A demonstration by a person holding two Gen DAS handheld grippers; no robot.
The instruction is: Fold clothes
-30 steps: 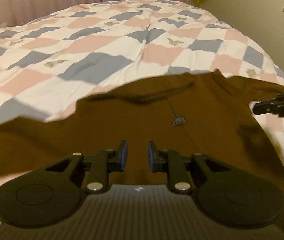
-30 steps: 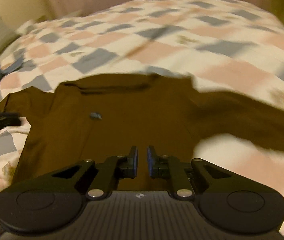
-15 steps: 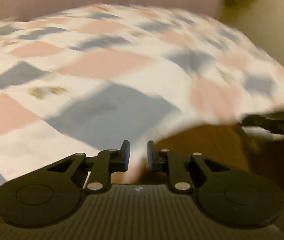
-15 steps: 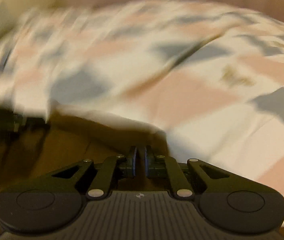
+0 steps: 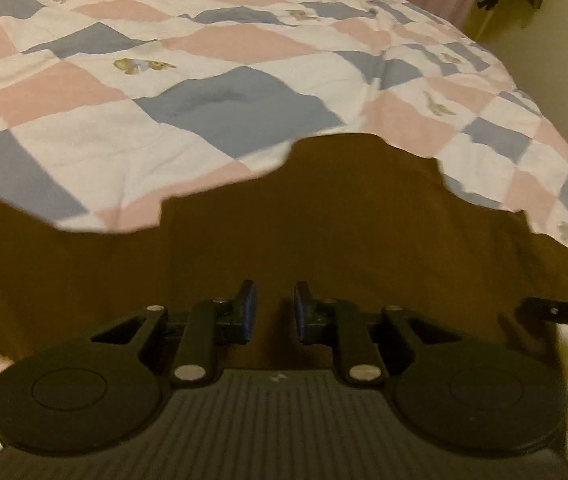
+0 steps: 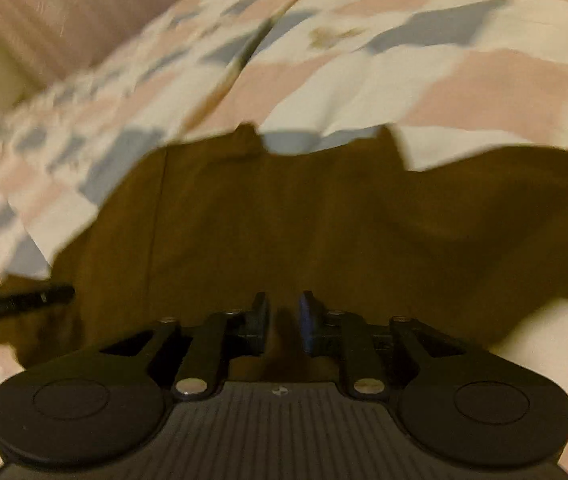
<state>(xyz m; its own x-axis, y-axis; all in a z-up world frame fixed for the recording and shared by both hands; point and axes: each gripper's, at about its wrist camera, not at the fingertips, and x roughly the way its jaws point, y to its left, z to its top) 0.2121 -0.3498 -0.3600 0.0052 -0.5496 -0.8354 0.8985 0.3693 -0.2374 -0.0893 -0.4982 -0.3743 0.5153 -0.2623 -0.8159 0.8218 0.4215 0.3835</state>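
Observation:
A brown shirt [image 5: 324, 220] lies spread on the checked quilt [image 5: 203, 100], and its far edge is uneven. My left gripper [image 5: 273, 304] sits low over the shirt's near part. Its pads stand a narrow gap apart, and brown cloth fills that gap. In the right wrist view the same shirt [image 6: 304, 220] runs across the frame. There my right gripper [image 6: 284, 316] has its jaws opening, with a dark fold of the cloth between the pads. The right gripper's finger [image 5: 560, 312] pokes in at the left view's right edge, and the left gripper's finger [image 6: 23, 300] shows at the right view's left edge.
The pink, grey and white quilt [image 6: 444, 80] covers the bed beyond the shirt. A pale curtain [image 6: 63, 20] hangs behind the bed. A wall [image 5: 556, 40] stands past the bed's right edge.
Both grippers swung forward over the quilt and came back down onto the shirt. The collar and label seen earlier no longer show. The right jaws stand wider than before.

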